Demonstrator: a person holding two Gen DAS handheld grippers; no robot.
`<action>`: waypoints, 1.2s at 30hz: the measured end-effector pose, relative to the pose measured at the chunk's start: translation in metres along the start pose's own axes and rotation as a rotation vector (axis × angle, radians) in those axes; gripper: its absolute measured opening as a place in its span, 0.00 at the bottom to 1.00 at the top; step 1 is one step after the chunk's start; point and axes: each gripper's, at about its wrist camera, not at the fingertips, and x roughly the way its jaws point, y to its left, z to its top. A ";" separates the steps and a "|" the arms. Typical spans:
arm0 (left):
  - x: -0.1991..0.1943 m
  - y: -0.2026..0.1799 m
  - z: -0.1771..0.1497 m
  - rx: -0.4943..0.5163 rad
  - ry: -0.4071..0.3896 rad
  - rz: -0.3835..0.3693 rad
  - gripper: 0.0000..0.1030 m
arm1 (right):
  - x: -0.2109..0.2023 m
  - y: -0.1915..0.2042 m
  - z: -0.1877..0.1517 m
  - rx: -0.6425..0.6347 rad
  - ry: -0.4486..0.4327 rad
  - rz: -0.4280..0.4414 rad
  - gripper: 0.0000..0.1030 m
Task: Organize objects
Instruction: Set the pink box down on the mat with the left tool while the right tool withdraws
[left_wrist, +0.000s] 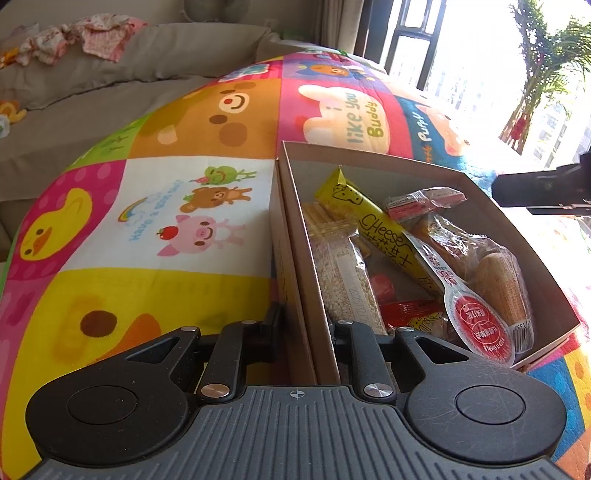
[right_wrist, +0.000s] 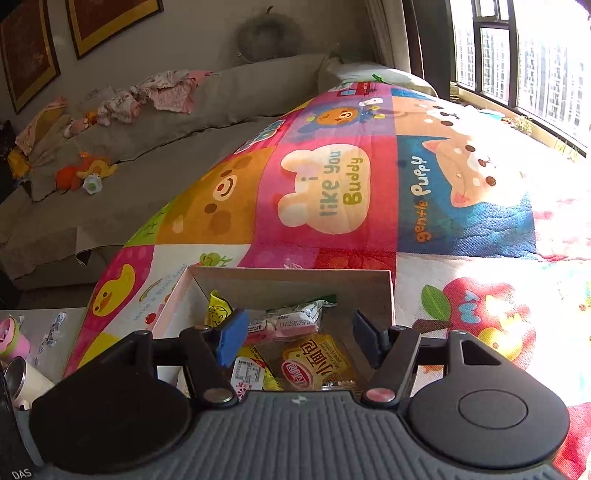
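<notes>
The open brown cardboard box (left_wrist: 373, 162) sits on the bright patchwork cartoon play mat (left_wrist: 192, 192) and already holds a heap of wrapped snacks — so most of the gathering looks done. Inside lie a long yellow stick packet (left_wrist: 373, 225) hand-lettered "CHEESE", a clear pack of pale sesame-like bars (left_wrist: 343, 273) with a printed date too fine to read in full, a clear bag of brown biscuits (left_wrist: 495, 273), and a spoon-shaped clear sachet with a red round label (left_wrist: 480, 325) whose small print I cannot make out. In the right wrist view a yellow-orange pouch with a red oval logo and Chinese characters (right_wrist: 317, 363) lies under a green-and-white wrapped packet (right_wrist: 295, 314).

The left gripper (left_wrist: 306, 328) is clamped on the box's near wall, one finger inside and one outside. The right gripper (right_wrist: 299, 332) hangs over the box with its blue-padded jaws apart and nothing between the pads; no snack is being carried.

No loose snack shows on the mat, so what remains is, I judge, tidying the contents or clearing the grey side surface at the left edge, where a white cup (right_wrist: 26, 380) and a pink-and-green container (right_wrist: 11, 338) stand.

The mat reads "i like you Buddy" and "gentle Puppy" — plus a faint "Have a good…" line.
</notes>
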 end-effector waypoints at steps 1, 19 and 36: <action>0.000 0.000 0.000 -0.002 0.001 0.006 0.18 | -0.008 0.000 -0.007 -0.018 -0.007 -0.001 0.71; -0.132 -0.053 -0.079 0.154 -0.232 0.074 0.23 | -0.118 -0.025 -0.172 0.087 -0.073 -0.184 1.00; -0.114 -0.093 -0.145 0.158 -0.097 0.054 0.24 | -0.099 -0.001 -0.216 0.045 0.003 -0.273 1.00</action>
